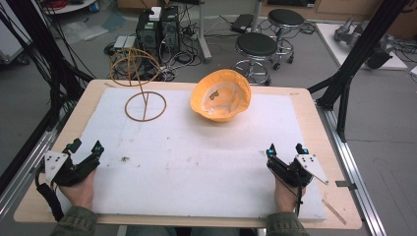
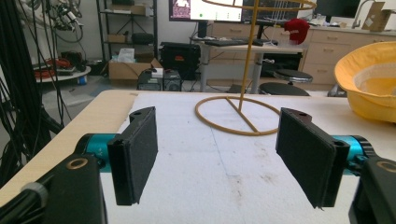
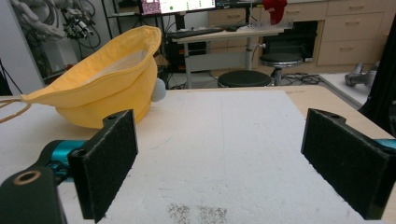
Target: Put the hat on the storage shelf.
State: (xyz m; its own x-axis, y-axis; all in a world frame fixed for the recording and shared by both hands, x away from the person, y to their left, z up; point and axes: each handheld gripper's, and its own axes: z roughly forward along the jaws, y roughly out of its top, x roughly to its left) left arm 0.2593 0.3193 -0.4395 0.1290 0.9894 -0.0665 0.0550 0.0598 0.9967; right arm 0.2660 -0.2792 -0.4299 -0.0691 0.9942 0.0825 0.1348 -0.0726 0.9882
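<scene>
While both hands rest at the near edge, the counter (image 1: 314, 105) carries a big white foam sheet (image 1: 196, 162) that covers nearly all of its top, pale wood showing round the border. On that sheet, toward the far side and a little right of centre, sits the yellow hat (image 1: 221, 94), brim up, its pale lining open to the high view; from the right gripper view it lies ahead and to the left. Left of the hat stands the wire stand (image 1: 142, 93), a ring base flat on the sheet, a thin upright stem, and hoops at the top. Well nearer than the hat, down at the sheet's near left corner, the left claw (image 1: 86, 146) is released, its jaws spread wide with nothing between them. Over at the near right corner, well apart from the hat, the right claw (image 1: 285, 148) is likewise released, jaws wide over bare foam.
</scene>
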